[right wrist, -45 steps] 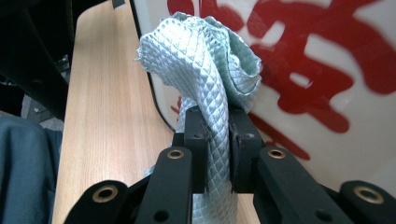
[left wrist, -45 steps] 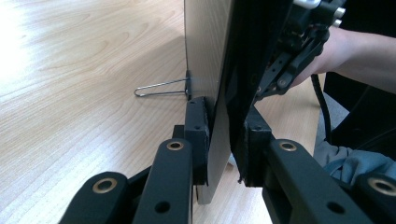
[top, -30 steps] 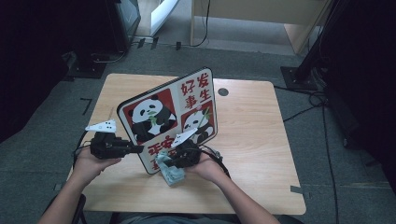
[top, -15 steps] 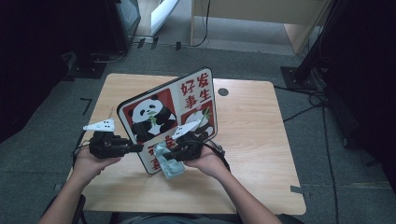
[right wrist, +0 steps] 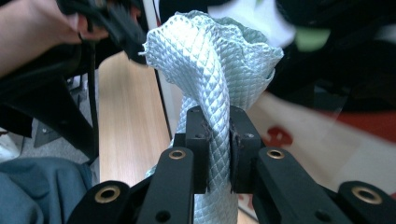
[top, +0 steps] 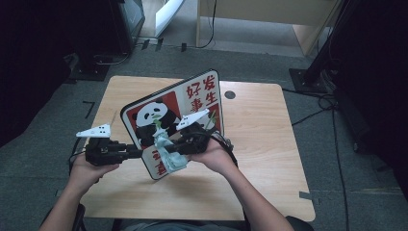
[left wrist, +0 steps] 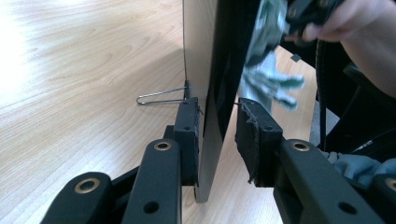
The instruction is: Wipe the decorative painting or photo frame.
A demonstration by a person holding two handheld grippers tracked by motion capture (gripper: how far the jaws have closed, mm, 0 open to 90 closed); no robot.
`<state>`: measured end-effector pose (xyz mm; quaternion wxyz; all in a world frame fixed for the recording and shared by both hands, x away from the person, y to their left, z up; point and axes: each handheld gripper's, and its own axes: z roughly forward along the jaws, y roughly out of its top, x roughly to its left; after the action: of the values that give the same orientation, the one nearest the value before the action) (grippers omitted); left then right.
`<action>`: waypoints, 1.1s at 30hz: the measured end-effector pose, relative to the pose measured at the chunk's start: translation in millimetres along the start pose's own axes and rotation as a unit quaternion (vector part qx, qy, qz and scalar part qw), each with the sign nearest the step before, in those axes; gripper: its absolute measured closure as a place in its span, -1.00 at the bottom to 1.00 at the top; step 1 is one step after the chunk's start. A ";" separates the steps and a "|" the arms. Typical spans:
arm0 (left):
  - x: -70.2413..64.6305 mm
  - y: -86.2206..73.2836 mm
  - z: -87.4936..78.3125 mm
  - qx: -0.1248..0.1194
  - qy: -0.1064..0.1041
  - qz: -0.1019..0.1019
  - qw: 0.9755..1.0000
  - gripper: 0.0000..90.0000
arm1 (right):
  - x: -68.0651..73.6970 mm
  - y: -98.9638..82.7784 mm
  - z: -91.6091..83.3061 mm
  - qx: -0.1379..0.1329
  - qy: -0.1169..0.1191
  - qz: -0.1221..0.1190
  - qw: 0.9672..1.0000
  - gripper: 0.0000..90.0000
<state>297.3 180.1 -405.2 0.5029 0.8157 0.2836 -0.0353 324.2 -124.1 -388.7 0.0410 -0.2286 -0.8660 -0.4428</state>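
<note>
Two grippers: right gripper [top: 175,148] pinches a cloth [top: 168,153] against the panda board [top: 171,113]; left gripper's [top: 137,154] jaws, just loosened, straddle its left edge.

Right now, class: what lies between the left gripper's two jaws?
The panda board's edge, shown in the left gripper view: one pad touches it, the other stands apart, left gripper open.

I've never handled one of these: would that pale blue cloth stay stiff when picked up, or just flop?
Probably floppy: the cloth bunches and twists above the right gripper, whose jaws pinch it. Its quilted weave suggests it isn't slippery. It looks light, draping against the panda board.
</note>
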 end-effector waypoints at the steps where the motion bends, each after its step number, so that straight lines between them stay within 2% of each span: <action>1: -0.5 -0.6 -0.4 -0.001 0.002 0.000 1.000 0.57 | 0.7 4.1 -2.7 -0.005 0.000 -0.001 1.000 0.81; 5: -2.0 -3.8 -5.7 -0.002 0.008 0.000 1.000 0.58 | 4.2 19.4 -12.5 -0.019 0.001 -0.010 1.000 0.81; 16: -3.3 -9.1 -16.4 -0.017 0.027 -0.010 0.999 0.68 | 6.1 50.0 -23.8 -0.051 0.009 -0.027 0.998 0.81; 20: -0.5 -10.7 -19.8 -0.013 0.036 -0.010 0.999 0.70 | 8.3 60.0 -29.1 -0.061 0.011 -0.037 0.997 0.81; 23: 6.6 -11.3 -22.9 -0.018 0.040 -0.021 0.999 0.76 | 9.6 70.9 -34.8 -0.069 0.010 -0.044 0.997 0.81; 33: 11.7 1.2 -8.6 -0.012 0.036 -0.011 0.999 0.81 | 14.8 95.8 -40.1 -0.080 0.004 -0.064 0.995 0.80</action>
<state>305.8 191.9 -404.0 0.5018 0.8074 0.3103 -0.0081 347.1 -102.0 -288.7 -0.0021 -0.1736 -0.8402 -0.5137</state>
